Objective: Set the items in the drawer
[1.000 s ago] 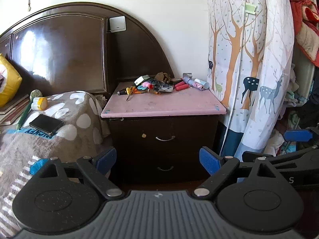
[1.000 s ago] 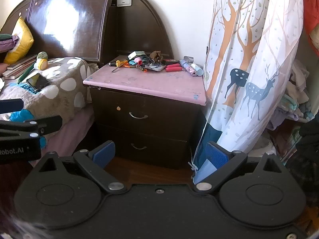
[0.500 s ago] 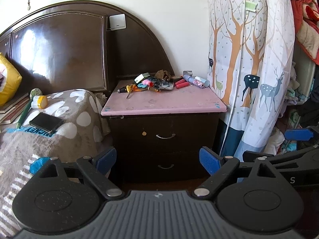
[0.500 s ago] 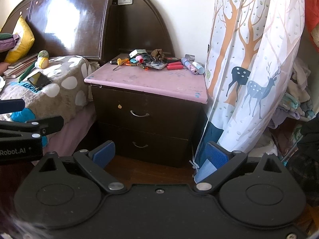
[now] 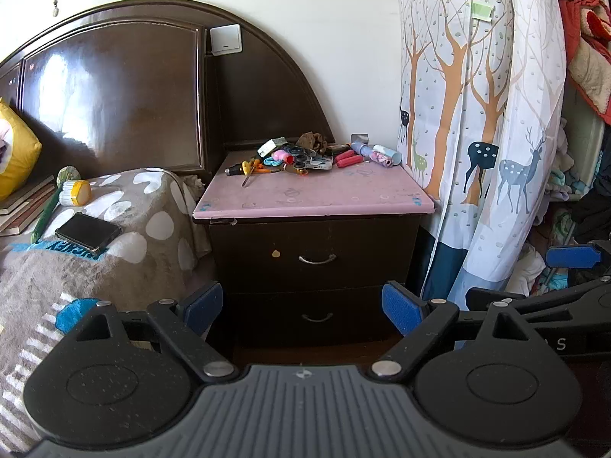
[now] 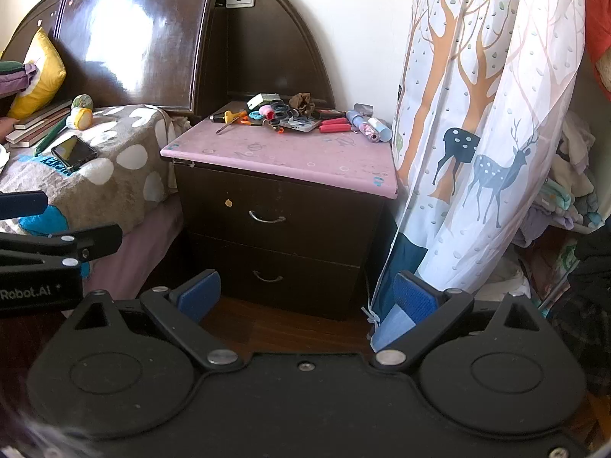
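Now: both jaws released, empty; hook top drawer handle (image 5: 317, 259) at frame centre, rigid metal; screwdriver (image 5: 246, 171) light, take shaft.

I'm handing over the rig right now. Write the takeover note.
Left gripper: open, empty.
Right gripper: open, empty.
Both are held short of the nightstand, touching nothing.
Items: piled at the back of the nightstand top.
Top drawer and bottom drawer: both shut.
Done: nothing.
Left: open a drawer, move the items in.
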